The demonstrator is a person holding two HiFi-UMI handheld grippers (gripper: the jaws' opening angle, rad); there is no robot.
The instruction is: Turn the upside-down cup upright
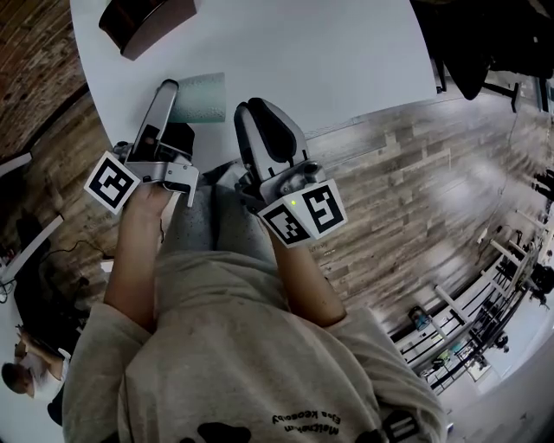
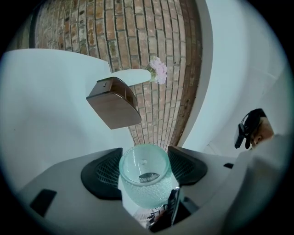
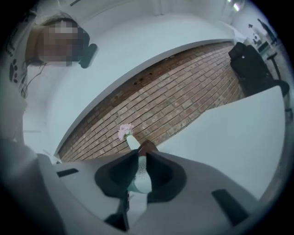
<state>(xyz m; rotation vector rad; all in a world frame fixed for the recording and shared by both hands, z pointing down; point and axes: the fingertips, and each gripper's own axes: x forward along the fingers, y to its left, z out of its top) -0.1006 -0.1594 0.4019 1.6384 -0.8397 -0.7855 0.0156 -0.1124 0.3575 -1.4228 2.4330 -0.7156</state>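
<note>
Cup (image 1: 201, 97) is clamped on its side btwn L gripper (image 2: 144, 150) jaws, near the edge of the white table (image 1: 329, 52). R gripper (image 3: 141, 157) jaws are drawn nearly together, nothing gripped. Risk: if rolled too fast, the beaded wall could be lost from the pads and the cup dropped onto the plank floor (image 1: 415, 190). A brick wall (image 2: 151, 46) and a brown box (image 1: 143, 22) are seen beyond.

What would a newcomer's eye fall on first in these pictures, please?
Most likely the pale green textured cup, held on its side above the white table and clamped between the left tongs. The right tongs are nearly closed and seem to pinch the cup's edge. After that, the brown box further along the table stands out against the brickwork.
</note>
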